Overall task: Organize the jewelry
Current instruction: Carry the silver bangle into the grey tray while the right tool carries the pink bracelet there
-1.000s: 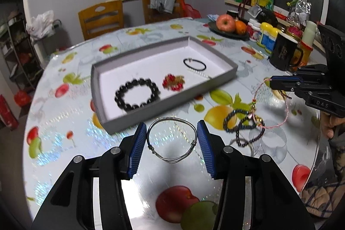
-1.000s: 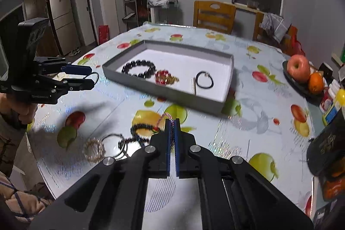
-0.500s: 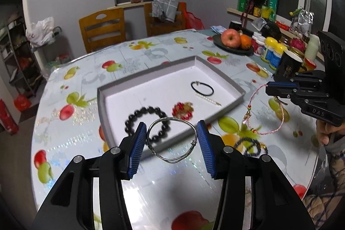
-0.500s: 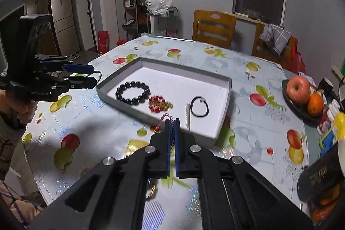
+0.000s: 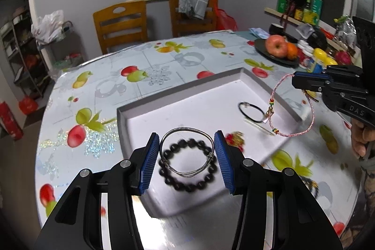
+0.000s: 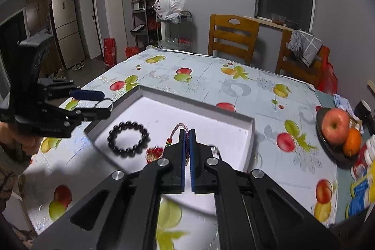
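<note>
Above the grey tray both tongs carry a piece of jewelry, so the step in hand is the transport to the tray, and it looks almost finished. The left tongs stand half open with the silver wire bangle braced between the two blue pads; the bangle hangs over the near part of the tray, right above the black bead bracelet that lies inside. The right tongs are fully closed on the pink cord bracelet, which dangles in a loop over the tray's right rim, close to the thin black band on the tray floor. A small red ornament also lies in the tray, between the beads and the band.

The next move, as I judge it, calls for lowering each piece to a free place on the white floor and opening the jaws there. The left side should shift away from the black beads, so the bangle does not land on them. The cord is limp and may catch on the rim, so it should come further inward before release.

Compared with one second ago, both tongs have travelled from the worktop in front of the tray to above the tray itself. Then the bangle was over the bare cloth and the cord hung over a small heap of other bracelets; that heap is now out of view. The grips look unchanged.
</note>
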A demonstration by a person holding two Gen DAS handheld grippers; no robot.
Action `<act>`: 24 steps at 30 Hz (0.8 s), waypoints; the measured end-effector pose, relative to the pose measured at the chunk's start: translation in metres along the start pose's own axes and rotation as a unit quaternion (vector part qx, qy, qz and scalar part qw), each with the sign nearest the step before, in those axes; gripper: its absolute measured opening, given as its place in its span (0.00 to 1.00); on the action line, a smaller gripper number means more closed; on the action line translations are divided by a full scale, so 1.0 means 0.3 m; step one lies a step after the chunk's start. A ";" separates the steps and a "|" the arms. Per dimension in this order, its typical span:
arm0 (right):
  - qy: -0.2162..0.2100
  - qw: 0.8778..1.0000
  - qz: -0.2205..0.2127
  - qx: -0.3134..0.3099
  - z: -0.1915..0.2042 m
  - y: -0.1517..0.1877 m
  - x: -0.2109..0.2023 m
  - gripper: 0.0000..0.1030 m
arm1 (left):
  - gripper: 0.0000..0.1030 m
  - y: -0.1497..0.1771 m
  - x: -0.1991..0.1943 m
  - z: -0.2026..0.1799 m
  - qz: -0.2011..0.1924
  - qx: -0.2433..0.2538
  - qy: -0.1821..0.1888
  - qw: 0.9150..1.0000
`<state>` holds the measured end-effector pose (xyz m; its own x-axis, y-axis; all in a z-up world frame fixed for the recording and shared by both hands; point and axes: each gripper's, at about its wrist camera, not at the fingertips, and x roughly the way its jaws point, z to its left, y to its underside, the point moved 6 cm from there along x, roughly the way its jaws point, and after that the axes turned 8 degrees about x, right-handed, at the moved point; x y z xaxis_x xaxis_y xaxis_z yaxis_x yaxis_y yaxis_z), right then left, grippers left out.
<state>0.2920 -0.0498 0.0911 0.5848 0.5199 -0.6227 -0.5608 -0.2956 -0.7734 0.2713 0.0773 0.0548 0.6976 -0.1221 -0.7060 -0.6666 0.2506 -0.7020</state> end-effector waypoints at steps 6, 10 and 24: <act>0.000 1.000 0.028 0.008 -0.013 -0.066 0.157 0.03 | 0.49 -0.036 0.130 0.067 0.026 -0.012 -0.003 1.000; 0.003 0.998 0.055 0.006 -0.016 -0.089 0.266 0.03 | 0.49 -0.048 0.217 0.093 0.049 -0.012 -0.002 0.999; 0.036 0.990 0.133 0.006 -0.134 -0.077 0.445 0.03 | 0.49 -0.015 0.397 0.137 0.121 -0.027 0.015 0.992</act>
<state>0.4068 -0.0058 0.0210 0.4554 0.3672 -0.8110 -0.7072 -0.4042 -0.5801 0.3682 0.1011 -0.0224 0.5074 -0.0931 -0.8567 -0.8278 0.2237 -0.5145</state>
